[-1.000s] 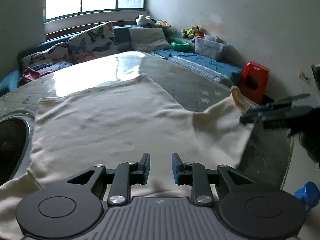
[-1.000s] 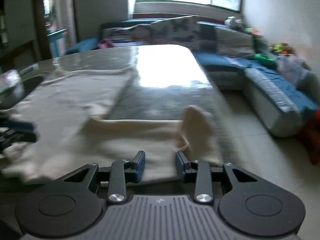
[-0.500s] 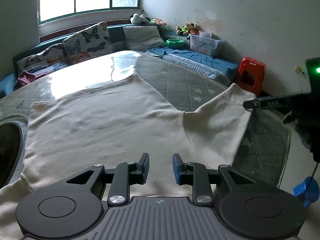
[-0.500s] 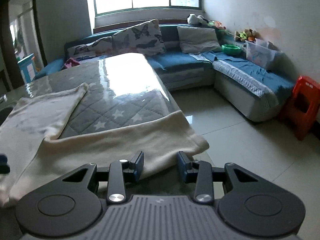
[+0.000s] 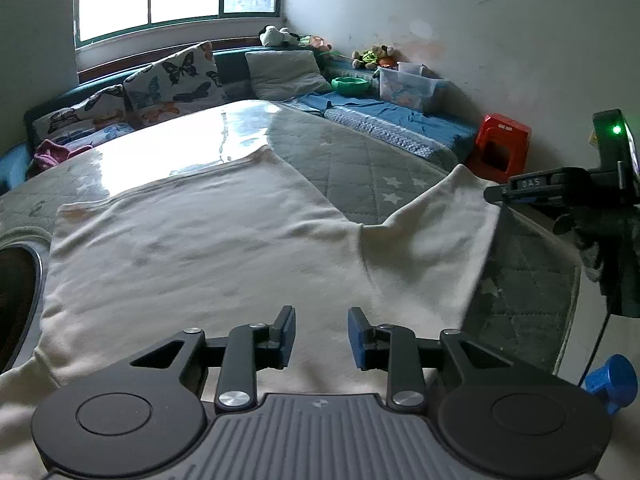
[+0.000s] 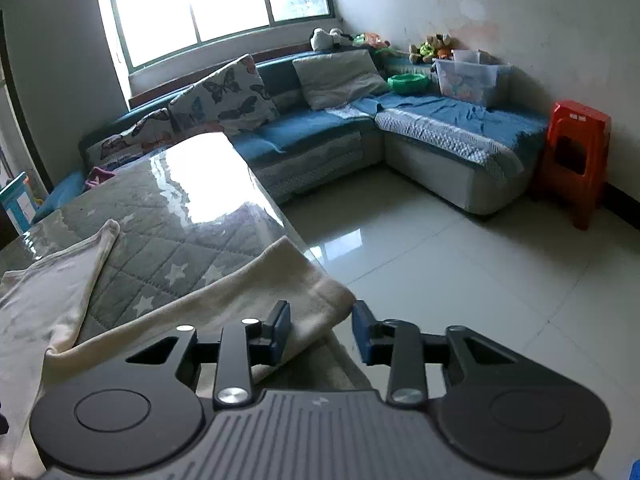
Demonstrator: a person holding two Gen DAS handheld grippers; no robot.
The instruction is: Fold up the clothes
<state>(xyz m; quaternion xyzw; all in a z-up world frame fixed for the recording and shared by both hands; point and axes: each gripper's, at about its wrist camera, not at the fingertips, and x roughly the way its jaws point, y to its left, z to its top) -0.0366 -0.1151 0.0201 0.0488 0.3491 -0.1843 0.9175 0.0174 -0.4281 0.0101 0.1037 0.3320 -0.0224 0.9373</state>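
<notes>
While the cream garment (image 5: pixel 208 248) lies spread flat across the quilted grey table cover (image 5: pixel 360 168), the left gripper (image 5: pixel 322 336) hovers low over its near edge with jaws apart and nothing between them. At the far left a dark round opening (image 5: pixel 16 280) shows beside the cloth. One sleeve (image 5: pixel 436 240) stretches to the right, reaching the table's right edge. There the right gripper (image 6: pixel 320 326) sits at the sleeve's cuff (image 6: pixel 320 292), jaws apart; the cuff end lies between the fingers, not pinched. Farther right, beyond the table, stand a blue sofa (image 6: pixel 440 128) and a red stool (image 6: pixel 576 160) on the pale tiled floor (image 6: pixel 460 264).
</notes>
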